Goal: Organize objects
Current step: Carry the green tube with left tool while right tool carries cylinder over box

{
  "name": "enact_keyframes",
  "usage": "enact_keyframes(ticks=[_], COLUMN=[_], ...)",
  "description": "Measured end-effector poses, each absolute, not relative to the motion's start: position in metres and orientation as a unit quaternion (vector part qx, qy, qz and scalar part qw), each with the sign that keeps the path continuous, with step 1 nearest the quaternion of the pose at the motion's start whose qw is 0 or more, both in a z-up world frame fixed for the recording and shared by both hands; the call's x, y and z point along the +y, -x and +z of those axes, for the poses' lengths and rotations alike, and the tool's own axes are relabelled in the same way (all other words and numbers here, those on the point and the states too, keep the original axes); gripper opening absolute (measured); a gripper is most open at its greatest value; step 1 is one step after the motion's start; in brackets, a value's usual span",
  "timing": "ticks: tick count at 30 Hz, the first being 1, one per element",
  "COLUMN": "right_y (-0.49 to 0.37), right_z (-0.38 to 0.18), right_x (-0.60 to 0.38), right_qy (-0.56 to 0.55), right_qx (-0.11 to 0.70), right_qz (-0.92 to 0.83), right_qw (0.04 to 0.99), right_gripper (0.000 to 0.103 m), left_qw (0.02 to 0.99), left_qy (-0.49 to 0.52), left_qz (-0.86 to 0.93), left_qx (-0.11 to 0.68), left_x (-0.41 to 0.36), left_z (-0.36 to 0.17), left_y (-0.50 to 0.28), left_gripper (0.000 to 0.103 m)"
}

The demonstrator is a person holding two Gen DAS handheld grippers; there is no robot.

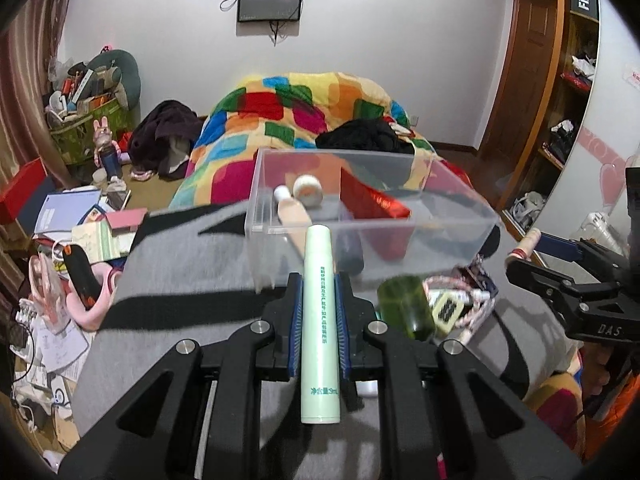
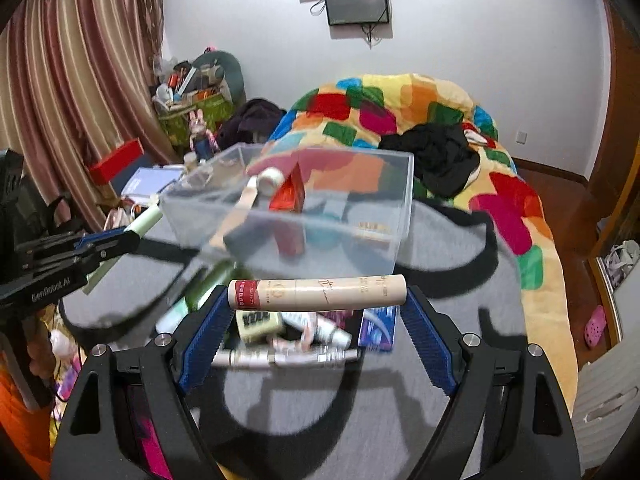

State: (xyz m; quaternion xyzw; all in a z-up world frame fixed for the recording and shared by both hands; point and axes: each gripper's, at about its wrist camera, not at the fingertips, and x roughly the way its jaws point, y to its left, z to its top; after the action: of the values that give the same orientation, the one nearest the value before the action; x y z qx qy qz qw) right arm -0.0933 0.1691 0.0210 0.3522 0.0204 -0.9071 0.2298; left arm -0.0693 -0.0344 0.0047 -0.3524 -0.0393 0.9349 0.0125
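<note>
The left gripper (image 1: pixel 319 304) clenches a pale green tube (image 1: pixel 320 320) at centre frame, just short of the clear box (image 1: pixel 372 216), which already holds a cream tube, a jar and a red pack; lower right, small items (image 2: pixel 296 330) remain loose, and the right gripper (image 2: pixel 318 300) pinches a beige tube (image 2: pixel 318 291) by its ends

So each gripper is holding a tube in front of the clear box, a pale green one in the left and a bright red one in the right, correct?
Not quite. The left gripper does hold the pale green tube before the clear box, but the tube in the right gripper is beige, with only a red band at one end, as the right wrist view shows.
</note>
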Motion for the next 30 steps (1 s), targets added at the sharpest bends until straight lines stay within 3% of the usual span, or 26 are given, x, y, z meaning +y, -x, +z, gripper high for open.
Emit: enact_keyframes(ticks=[13, 30], right_y=[0.145, 0.192], right_z=[0.033, 0.006], right_x=[0.151, 0.130], right_qy=[-0.352, -0.398], right_qx=[-0.014, 0.015], right_qz=[-0.908, -0.891], right_qw=[0.228, 0.219], right_gripper=[0.083, 0.083], left_qw=[0.010, 0.023], left_qy=[0.347, 0.380], left_qz=[0.936, 0.924], left_qx=[-0.052, -0.042], left_x=[-0.040, -0.028], left_z=[0.015, -0.003], left_y=[0.113, 0.169], left_gripper=[0.015, 0.015])
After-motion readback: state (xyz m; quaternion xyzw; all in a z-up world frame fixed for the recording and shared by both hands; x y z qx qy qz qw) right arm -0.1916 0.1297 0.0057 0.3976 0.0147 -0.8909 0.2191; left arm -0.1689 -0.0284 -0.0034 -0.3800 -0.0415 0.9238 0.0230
